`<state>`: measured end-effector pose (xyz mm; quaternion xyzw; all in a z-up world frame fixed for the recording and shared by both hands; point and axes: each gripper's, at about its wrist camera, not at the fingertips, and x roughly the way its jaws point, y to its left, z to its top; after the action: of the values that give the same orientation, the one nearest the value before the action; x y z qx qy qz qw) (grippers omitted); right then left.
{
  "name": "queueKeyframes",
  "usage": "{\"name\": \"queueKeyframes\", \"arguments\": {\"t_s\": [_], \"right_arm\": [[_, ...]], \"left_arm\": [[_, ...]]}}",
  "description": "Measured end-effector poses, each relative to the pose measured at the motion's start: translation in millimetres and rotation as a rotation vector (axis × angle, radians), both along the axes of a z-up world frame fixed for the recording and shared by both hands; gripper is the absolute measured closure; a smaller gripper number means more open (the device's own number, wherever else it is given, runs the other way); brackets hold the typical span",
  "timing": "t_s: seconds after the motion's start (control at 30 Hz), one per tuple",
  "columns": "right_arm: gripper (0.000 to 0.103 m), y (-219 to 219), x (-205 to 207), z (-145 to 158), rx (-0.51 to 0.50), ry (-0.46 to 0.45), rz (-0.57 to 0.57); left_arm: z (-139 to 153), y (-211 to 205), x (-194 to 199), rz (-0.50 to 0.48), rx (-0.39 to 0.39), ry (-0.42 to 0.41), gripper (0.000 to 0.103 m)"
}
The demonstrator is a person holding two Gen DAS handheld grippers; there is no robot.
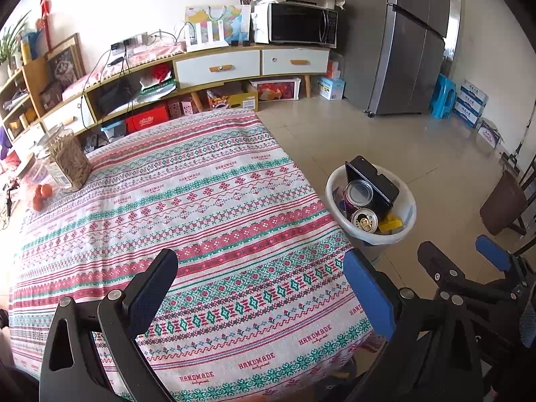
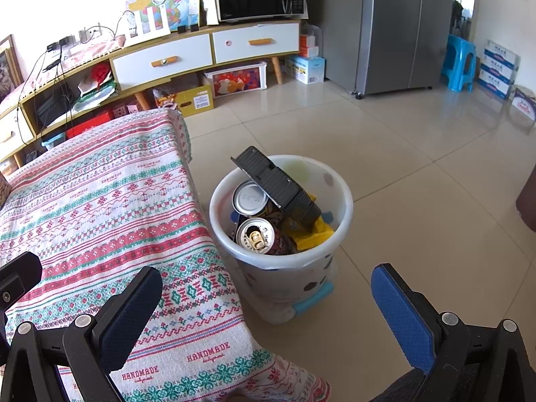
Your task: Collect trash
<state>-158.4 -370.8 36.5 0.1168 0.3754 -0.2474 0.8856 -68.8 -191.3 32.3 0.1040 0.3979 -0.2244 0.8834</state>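
Observation:
A white trash bin (image 2: pixel 346 214) (image 1: pixel 410 214) stands on the tiled floor beside the table's right edge. Inside it lie two drink cans (image 2: pixel 256 236) (image 1: pixel 364 220), a black ribbed tray (image 2: pixel 278 186) (image 1: pixel 372 181) leaning on the rim, and yellow wrappers (image 2: pixel 315 236). My left gripper (image 1: pixel 261 296) hovers open over the near part of the patterned tablecloth (image 1: pixel 201 207) with nothing between its fingers. My right gripper (image 2: pixel 268 318) hangs open and empty near the bin, over the table's corner and the floor. The right gripper also shows in the left wrist view (image 1: pixel 465 261).
A glass jar of sticks (image 1: pixel 68 159) and oranges (image 1: pixel 42 194) sit at the table's far left. A long sideboard (image 1: pixel 217 67) with a microwave (image 1: pixel 303 23) lines the back wall, a grey fridge (image 1: pixel 408 40) and blue stool (image 2: pixel 459 62) beyond. A brown chair (image 1: pixel 502 206) stands right of the bin.

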Motion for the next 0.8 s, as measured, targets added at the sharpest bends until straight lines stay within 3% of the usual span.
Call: {"name": "queueKeyframes", "arguments": {"t_s": [0.8], "right_arm": [[0.001, -2.5, 0.3, -2.1, -0.006, 0.006, -0.004]], "left_arm": [[-2.0, -3.0, -4.0, -0.040, -0.013, -0.007, 0.003]]}}
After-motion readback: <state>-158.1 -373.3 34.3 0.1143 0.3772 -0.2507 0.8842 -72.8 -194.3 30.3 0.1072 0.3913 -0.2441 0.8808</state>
